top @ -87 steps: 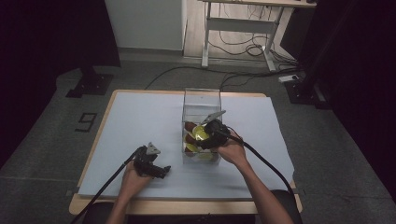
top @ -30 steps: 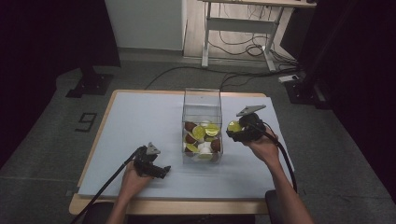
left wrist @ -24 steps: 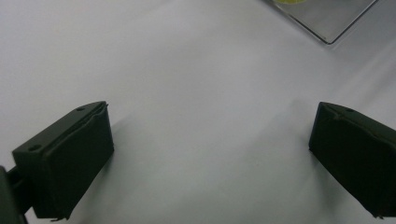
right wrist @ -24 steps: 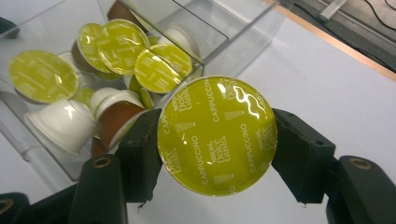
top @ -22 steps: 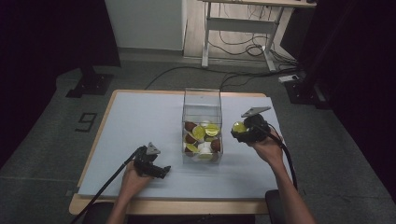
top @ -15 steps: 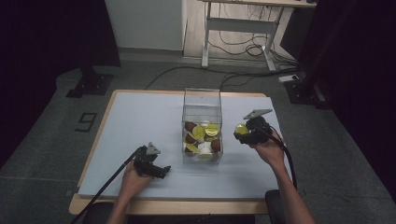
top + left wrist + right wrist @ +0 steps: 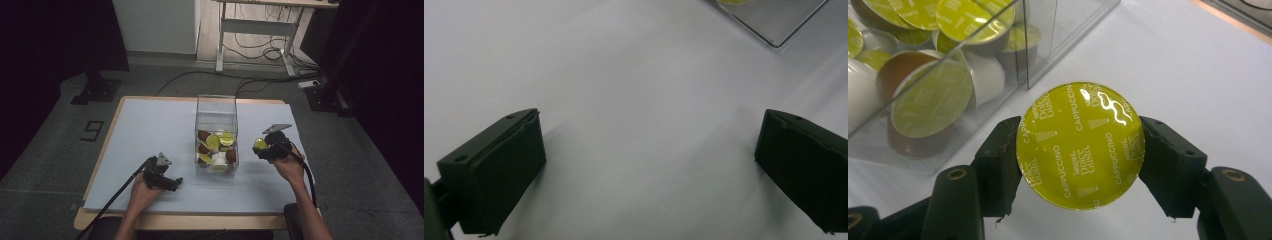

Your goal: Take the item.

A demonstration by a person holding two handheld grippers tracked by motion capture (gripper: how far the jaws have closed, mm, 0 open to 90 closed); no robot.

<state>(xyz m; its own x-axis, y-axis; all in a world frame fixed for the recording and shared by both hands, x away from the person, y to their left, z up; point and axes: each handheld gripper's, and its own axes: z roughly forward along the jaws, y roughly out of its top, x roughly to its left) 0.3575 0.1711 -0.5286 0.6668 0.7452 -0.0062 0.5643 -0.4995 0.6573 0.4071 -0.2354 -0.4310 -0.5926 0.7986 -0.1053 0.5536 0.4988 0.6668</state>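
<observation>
2 grippers: right gripper (image 7: 1080, 145) clamps a yellow-green capsule (image 7: 1080, 145); left gripper (image 7: 649, 165) gapes wide, empty.

A lab-like recording room: dark curtains (image 7: 45, 35), grey carpet floor (image 7: 50, 150), loose cables (image 7: 260, 50), a stand base (image 7: 95, 92) and 1 white-covered table (image 7: 150, 125).

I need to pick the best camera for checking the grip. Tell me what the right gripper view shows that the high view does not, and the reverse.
The right gripper view alone shows the print on the yellow-green capsule, "Dolce Gusto Cappuccino", and both jaws pressing its sides. The high view alone shows the left gripper resting open on the white table, the whole clear box and the person's forearms. Both show the right gripper holding the capsule beside the box, clear of it, with more capsules inside.
</observation>
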